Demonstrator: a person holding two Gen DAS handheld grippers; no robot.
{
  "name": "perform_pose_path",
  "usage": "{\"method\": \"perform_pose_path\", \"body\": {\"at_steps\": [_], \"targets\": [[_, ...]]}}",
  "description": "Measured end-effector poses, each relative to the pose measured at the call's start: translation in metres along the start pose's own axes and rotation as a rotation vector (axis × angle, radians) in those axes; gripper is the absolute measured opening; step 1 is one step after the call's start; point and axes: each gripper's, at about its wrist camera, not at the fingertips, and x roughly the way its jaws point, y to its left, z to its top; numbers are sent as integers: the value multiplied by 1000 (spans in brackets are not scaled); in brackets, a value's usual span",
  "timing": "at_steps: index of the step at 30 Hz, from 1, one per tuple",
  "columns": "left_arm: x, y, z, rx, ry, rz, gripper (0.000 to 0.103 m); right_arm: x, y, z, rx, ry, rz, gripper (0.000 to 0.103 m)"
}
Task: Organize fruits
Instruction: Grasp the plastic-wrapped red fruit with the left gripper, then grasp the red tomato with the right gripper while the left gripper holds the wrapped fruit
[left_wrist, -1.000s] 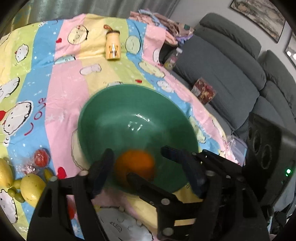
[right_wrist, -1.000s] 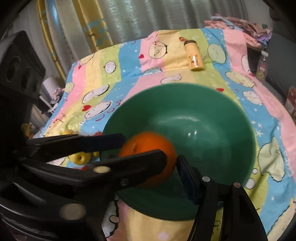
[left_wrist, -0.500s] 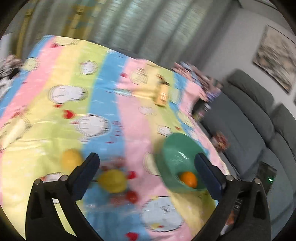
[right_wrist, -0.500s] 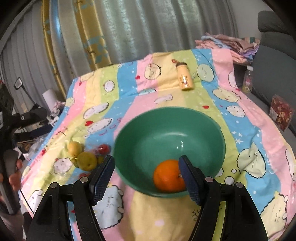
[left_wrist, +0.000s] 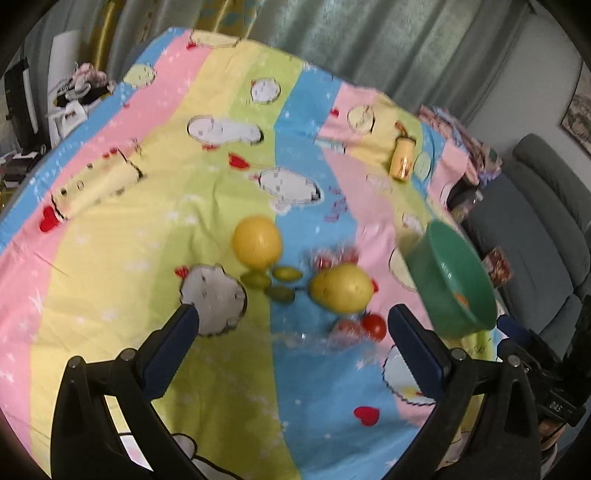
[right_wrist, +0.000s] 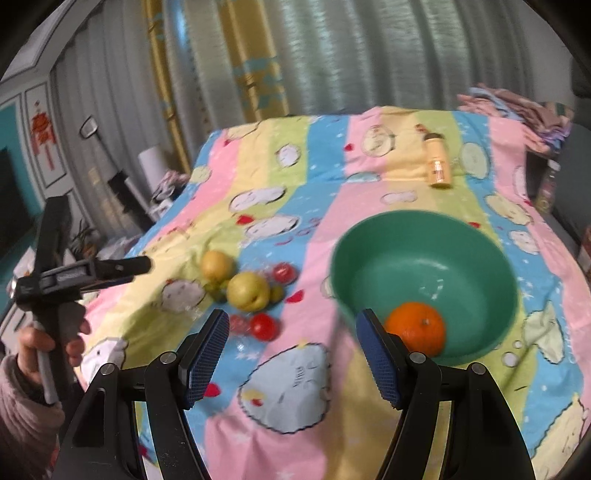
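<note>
The green bowl (right_wrist: 424, 254) stands on the striped cartoon cloth with an orange (right_wrist: 415, 326) inside it. Left of it lies a cluster: two yellow pear-like fruits (right_wrist: 247, 291) (right_wrist: 217, 266), small green fruits (right_wrist: 218, 291) and red tomatoes (right_wrist: 263, 326). My right gripper (right_wrist: 291, 325) is open and empty, hanging above the cloth between cluster and bowl. My left gripper (left_wrist: 293, 321) is open wide and empty, facing the cluster: yellow fruit (left_wrist: 256, 242), pear (left_wrist: 341, 288), tomato (left_wrist: 373, 326). The bowl (left_wrist: 454, 280) is at its right. The right wrist view shows the left gripper (right_wrist: 146, 265) held by a hand (right_wrist: 37, 343).
A yellow bottle (left_wrist: 402, 162) lies on the far side of the cloth. A grey sofa (left_wrist: 535, 221) runs along the right, with a snack packet (left_wrist: 498, 266) on it. Folded clothes (right_wrist: 517, 110) sit at the far right corner. Curtains hang behind.
The left gripper opened, left the orange in the bowl and swung left to face the fruit cluster. The right gripper pulled back from the bowl and rose a little.
</note>
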Motion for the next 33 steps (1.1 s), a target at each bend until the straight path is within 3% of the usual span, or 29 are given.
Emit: {"method": "perform_pose_path", "body": {"at_steps": [4,6,8,11,21,27,29,33], "targets": [[19,-21,-6,99,37,41,101,8,7,-7,-19,21,6,72],[32,-35,-11,186,66,77,96,10,9,-9,-18,26,17,72],[48,-47,-17,266,101,96,83,11,8,-12,-17,29,29,72],[67,-55,-26,333,135,120,72,12,6,-14,-20,36,35,72],[93,-55,-30,369,180,110,67,23,5,-17,-12,56,60,72],[102,-62,-29,363,228,62,49,32,9,-17,-15,81,63,72],[103,-66,-32,376,242,49,35,35,11,-17,-22,84,66,72],[103,-64,-31,354,238,24,27,41,18,-15,-30,96,69,72]]}}
